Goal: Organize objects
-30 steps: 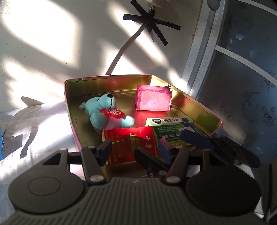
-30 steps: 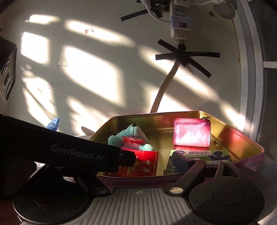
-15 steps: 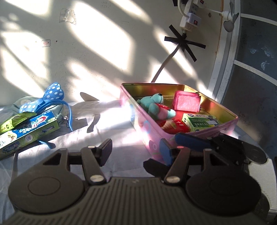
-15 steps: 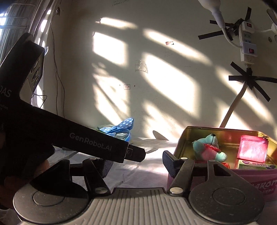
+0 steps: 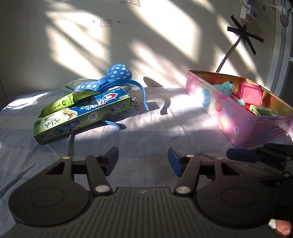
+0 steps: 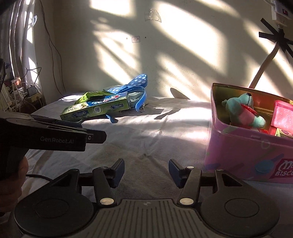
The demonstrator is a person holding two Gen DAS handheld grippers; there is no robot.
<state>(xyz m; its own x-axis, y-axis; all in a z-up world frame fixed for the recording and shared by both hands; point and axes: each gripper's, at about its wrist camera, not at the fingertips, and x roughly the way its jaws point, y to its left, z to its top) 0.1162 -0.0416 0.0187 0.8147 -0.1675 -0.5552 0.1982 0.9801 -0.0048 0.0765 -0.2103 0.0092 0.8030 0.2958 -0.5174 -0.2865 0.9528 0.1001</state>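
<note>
A pink biscuit tin [image 5: 238,126] [image 6: 243,152] stands at the right, holding a teal teddy bear [image 5: 227,87] [image 6: 241,111], a pink purse [image 5: 251,94] [image 6: 283,117] and a green box [image 5: 263,111]. At the left lies a pile: a toothpaste box [image 5: 82,117] [image 6: 95,109], a small green packet [image 5: 67,102] and a blue polka-dot bow pouch [image 5: 115,75] [image 6: 137,82]. My left gripper [image 5: 142,159] is open and empty above the cloth. My right gripper [image 6: 146,170] is open and empty beside the tin.
A grey-blue cloth [image 5: 146,131] covers the surface. A wall [image 5: 146,36] with a taped cable and power strip [image 5: 247,11] stands behind. Cables and chargers [image 6: 20,91] sit at the far left. The left gripper's body [image 6: 45,135] shows in the right wrist view.
Both grippers have pulled back and swung left from over the tin. The pile at the left has come into view. Both stay open and empty.
</note>
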